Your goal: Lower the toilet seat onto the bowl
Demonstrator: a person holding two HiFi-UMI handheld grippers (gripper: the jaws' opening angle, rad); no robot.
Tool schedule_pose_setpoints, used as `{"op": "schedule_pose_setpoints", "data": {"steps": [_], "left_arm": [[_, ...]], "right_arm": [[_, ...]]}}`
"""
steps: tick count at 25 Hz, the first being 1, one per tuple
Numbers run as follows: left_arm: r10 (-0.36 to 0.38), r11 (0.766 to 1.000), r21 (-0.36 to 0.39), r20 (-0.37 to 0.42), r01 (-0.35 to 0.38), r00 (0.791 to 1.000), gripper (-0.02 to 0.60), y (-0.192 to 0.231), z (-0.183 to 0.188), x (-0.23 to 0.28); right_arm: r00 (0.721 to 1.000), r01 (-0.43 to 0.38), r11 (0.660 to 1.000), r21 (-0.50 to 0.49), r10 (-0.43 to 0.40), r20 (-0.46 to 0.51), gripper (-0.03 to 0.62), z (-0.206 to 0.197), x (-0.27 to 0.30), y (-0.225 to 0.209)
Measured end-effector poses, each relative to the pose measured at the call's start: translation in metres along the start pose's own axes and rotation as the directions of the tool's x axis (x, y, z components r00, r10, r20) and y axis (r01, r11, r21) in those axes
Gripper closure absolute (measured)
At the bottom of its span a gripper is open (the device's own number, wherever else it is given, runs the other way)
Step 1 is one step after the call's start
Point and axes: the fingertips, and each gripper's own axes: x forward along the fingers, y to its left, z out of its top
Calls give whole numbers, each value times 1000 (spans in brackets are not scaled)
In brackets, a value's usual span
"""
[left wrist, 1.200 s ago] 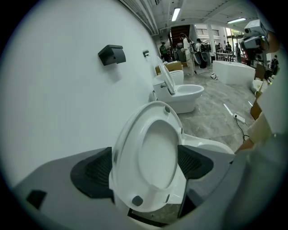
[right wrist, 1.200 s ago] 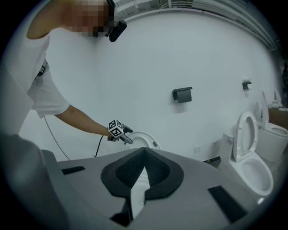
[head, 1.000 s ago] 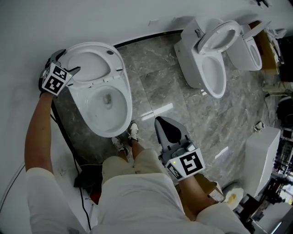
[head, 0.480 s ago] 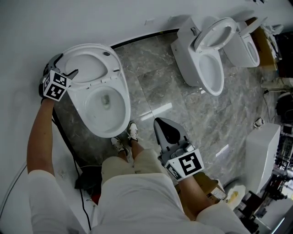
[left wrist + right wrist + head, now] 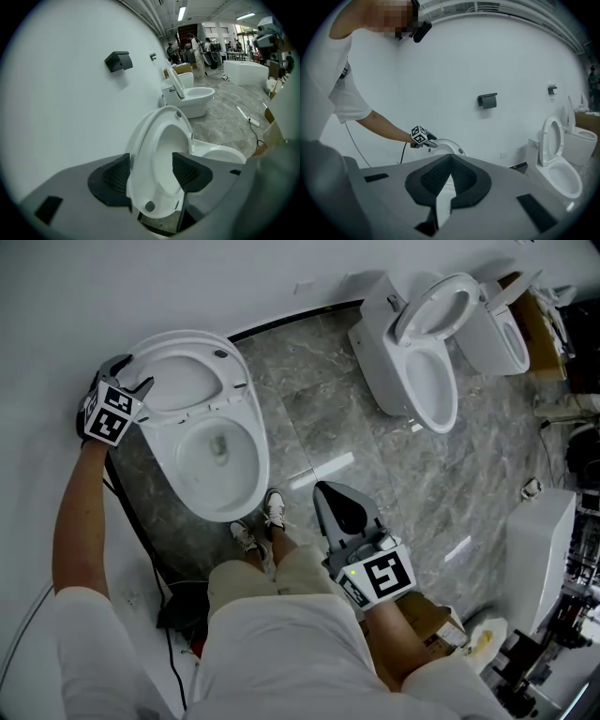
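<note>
The white toilet seat [image 5: 184, 379] stands raised against the wall behind its bowl [image 5: 221, 457]. My left gripper [image 5: 139, 388] reaches in from the left at the seat's upper rim. In the left gripper view the seat [image 5: 154, 140] stands edge-on between the two dark pads [image 5: 116, 176], and the jaws of the left gripper [image 5: 150, 174] are closing on it with a gap still showing on the right side. My right gripper [image 5: 330, 501] hangs by the person's leg, shut and empty; its pads [image 5: 449, 174] meet in its own view, which also shows the seat [image 5: 450, 146] far off.
A second toilet [image 5: 427, 362] with raised seat and a third [image 5: 502, 334] stand along the wall to the right. The person's shoes [image 5: 258, 521] are on the grey marble floor before the bowl. A black cable [image 5: 139, 535] runs down the left. A black holder [image 5: 118, 61] is on the wall.
The left gripper has slid slightly left and up along the raised seat's rim. The right gripper has stayed by the leg.
</note>
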Motion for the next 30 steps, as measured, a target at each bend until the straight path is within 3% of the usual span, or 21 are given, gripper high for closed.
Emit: {"op": "schedule_pose_setpoints", "data": {"steps": [9,14,19,30], "left_arm": [[-6,999,-39,55,8,998,384,-21,-1,-28],[-16,997,-76,49,20,999,496,-34,-1,-55],[-47,997,-55,88,52,995,508,-60,-7,-68],[-76,996,-30,91,79,993,508,-115,-24,-91]], "right_arm": [[1000,-21,1000,-5,21,6,597,-5,-7,22],[999,-52,999,-14,52,11,597,-5,-9,43],[997,-75,997,-26,75,4,597,-11,-12,63],[996,-93,996,-14,93,10,597,-14,-21,90]]}}
